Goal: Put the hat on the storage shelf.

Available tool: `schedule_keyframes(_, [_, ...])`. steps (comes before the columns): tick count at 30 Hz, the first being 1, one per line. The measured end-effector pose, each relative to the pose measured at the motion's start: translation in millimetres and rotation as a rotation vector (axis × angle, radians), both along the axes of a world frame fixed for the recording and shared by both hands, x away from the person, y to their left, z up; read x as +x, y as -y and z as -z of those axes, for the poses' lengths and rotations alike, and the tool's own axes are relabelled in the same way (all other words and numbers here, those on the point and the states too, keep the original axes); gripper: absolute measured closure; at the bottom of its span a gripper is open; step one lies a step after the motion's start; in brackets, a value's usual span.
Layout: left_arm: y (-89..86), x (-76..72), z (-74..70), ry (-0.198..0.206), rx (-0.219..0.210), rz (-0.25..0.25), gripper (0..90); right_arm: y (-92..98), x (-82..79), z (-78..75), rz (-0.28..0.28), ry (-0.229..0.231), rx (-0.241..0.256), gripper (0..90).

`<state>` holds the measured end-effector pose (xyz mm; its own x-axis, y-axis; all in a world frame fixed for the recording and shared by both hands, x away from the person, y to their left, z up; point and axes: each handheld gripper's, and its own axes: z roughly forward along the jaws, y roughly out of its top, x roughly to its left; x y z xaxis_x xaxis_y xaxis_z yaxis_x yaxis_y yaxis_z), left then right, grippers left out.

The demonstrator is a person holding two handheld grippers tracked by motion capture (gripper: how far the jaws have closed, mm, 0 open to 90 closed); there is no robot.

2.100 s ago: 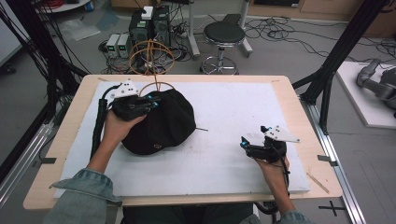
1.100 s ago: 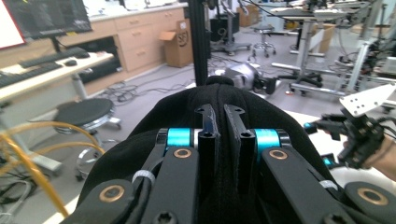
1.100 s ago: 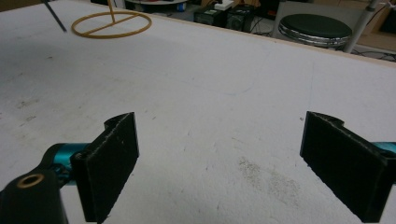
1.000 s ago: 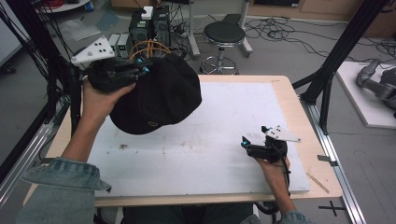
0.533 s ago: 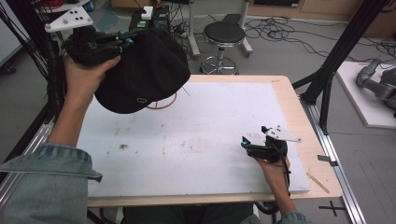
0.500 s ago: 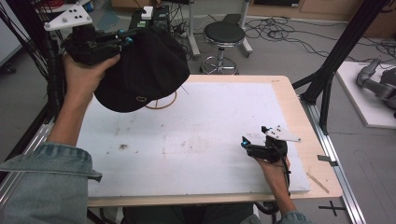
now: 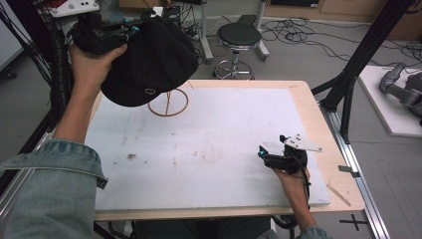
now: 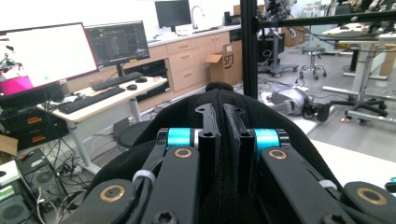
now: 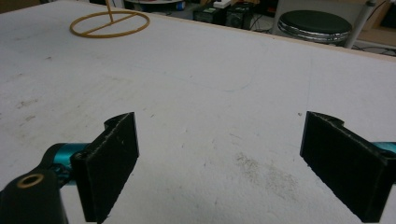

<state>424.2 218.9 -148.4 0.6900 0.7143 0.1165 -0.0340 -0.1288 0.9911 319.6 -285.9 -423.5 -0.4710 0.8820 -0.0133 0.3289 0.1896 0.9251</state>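
A black cap (image 7: 149, 62) hangs high above the table's far left corner, with my left gripper (image 7: 130, 29) shut on its fabric. The left gripper view shows the two jaws pinched close together on the black cap (image 8: 219, 100). Under the cap a wooden hat stand (image 7: 168, 103) with a ring base and a thin upright rod stands on the white mat (image 7: 224, 144). My right gripper (image 7: 263, 153) rests low on the mat near the right front, open, with nothing between its wide-apart fingers (image 9: 116, 163). The hat stand (image 9: 109, 22) lies far ahead of it.
A round black stool (image 7: 239, 37) stands on the floor beyond the table's far edge, with cables around it. A black frame post (image 7: 358, 59) rises at the table's right. Small stains mark the mat's left part.
My left gripper has lifted the cap off the mat and carried it up and toward the far left, uncovering the wooden stand. The right gripper has stayed still.
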Motion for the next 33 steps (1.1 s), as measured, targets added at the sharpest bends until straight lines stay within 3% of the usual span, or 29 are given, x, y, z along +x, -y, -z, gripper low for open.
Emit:
schedule_keyframes(9, [-6.5, 29.8, 8.7, -0.017, -0.017, -0.02, 84.5, 14.0, -11.3, 1.8, 0.036, -0.016, 0.056, 11.3])
schedule_keyframes(19, [-10.3, 59.2, 32.4, -0.062, -0.006, -0.052, 84.5, 23.0, -21.5, 2.5, 0.057, -0.017, 0.048, 11.3])
schedule_keyframes(33, [-15.3, 84.4, 63.8, -0.134, -0.005, -0.101, 84.3, 20.8, -24.4, 4.1, 0.048, -0.022, 0.019, 11.3])
